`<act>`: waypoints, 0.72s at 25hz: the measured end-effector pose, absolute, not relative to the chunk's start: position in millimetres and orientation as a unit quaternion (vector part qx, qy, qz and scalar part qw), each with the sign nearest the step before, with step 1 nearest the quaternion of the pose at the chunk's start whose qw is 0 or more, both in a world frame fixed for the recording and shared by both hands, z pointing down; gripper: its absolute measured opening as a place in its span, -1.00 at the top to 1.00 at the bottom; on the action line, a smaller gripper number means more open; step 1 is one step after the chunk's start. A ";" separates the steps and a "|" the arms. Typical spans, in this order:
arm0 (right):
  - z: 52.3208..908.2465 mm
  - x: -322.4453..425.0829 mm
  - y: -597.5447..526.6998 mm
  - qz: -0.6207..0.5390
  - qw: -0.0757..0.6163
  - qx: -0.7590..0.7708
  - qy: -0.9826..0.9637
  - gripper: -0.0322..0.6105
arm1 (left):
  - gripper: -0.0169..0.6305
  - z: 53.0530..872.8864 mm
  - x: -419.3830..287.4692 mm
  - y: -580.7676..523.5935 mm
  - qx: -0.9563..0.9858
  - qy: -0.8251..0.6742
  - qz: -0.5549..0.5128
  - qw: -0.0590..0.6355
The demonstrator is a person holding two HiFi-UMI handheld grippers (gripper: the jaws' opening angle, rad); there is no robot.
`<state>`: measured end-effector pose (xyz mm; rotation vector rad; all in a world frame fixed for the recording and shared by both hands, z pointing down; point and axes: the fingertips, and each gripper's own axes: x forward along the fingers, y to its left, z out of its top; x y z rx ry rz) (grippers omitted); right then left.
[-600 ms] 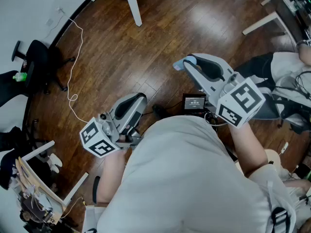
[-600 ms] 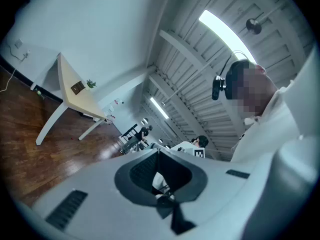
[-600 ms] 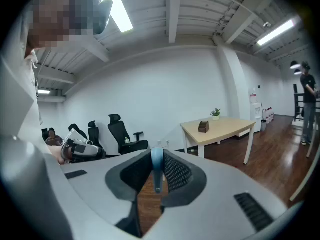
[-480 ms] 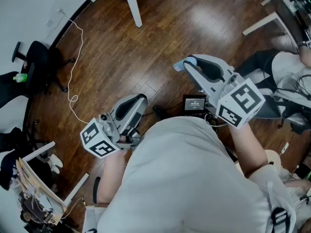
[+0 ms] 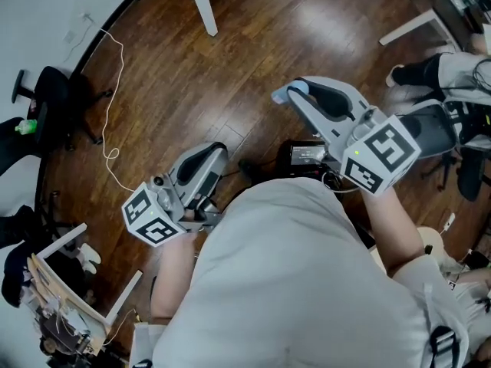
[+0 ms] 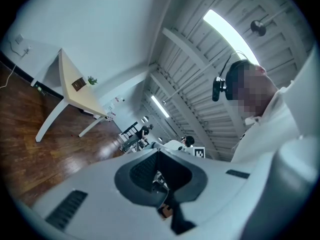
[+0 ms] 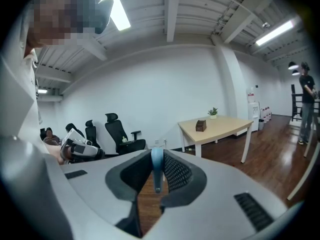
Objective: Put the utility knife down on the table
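The utility knife is a slim light-blue thing standing on edge between the dark pads of my right gripper, which is shut on it. In the head view its blue end sticks out past the right gripper, held over the wooden floor in front of the person's body. My left gripper hangs lower and to the left, jaws together, and I see nothing clamped in it. Its own view shows the dark pads meeting at the tip. A pale wooden table stands ahead of the right gripper, well apart from it.
A small brown box and a potted plant sit on the table. Black office chairs line the white wall. A white cable and a black device with a screen lie on the floor. Another person's legs show at right.
Both grippers keep nearly the same pose. The head view has shifted slightly, and the other person at the right edge has moved.
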<state>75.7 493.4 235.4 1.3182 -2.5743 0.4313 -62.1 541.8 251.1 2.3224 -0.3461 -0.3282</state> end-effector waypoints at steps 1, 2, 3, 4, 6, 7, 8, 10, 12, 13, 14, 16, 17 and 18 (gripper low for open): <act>235.3 77.6 491.8 0.146 0.109 0.448 -0.875 0.68 | 0.94 251.0 -60.5 540.6 0.907 -0.136 -0.128 0.377; 235.7 79.8 491.1 0.146 0.110 0.448 -0.875 0.68 | 0.94 250.8 -58.7 541.0 0.907 -0.136 -0.128 0.378; 236.6 82.9 489.6 0.148 0.111 0.448 -0.875 0.68 | 0.94 251.1 -56.3 540.8 0.906 -0.135 -0.126 0.380; 238.1 87.1 485.5 0.149 0.110 0.448 -0.874 0.68 | 0.94 252.4 -52.7 538.5 0.906 -0.135 -0.124 0.382; 242.2 96.2 469.9 0.152 0.108 0.447 -0.875 0.68 | 0.94 257.0 -43.6 526.8 0.905 -0.138 -0.118 0.384; 243.9 99.6 460.9 0.153 0.107 0.444 -0.876 0.68 | 0.94 258.6 -39.6 519.4 0.905 -0.140 -0.116 0.385; 245.4 102.4 452.2 0.154 0.105 0.441 -0.878 0.68 | 0.94 259.3 -36.2 511.9 0.905 -0.143 -0.113 0.384; 249.5 107.5 434.5 0.157 0.103 0.432 -0.882 0.68 | 0.94 259.4 -30.5 496.0 0.905 -0.152 -0.110 0.381; 256.0 111.6 414.5 0.163 0.102 0.420 -0.887 0.68 | 0.94 259.8 -26.9 477.3 0.903 -0.168 -0.111 0.379; 259.1 113.3 404.3 0.166 0.101 0.414 -0.889 0.68 | 0.94 260.5 -25.2 468.2 0.901 -0.176 -0.112 0.379; 261.9 115.4 394.2 0.169 0.101 0.408 -0.892 0.68 | 0.94 262.4 -22.5 459.4 0.899 -0.182 -0.111 0.381; 267.9 123.0 373.0 0.175 0.101 0.397 -0.895 0.68 | 0.94 269.5 -13.7 440.7 0.896 -0.192 -0.105 0.387; 271.4 128.0 362.8 0.179 0.101 0.393 -0.896 0.68 | 0.94 272.7 -8.1 431.3 0.894 -0.197 -0.102 0.390; 275.2 133.2 353.7 0.182 0.103 0.387 -0.898 0.68 | 0.94 274.2 -2.5 422.8 0.893 -0.201 -0.102 0.390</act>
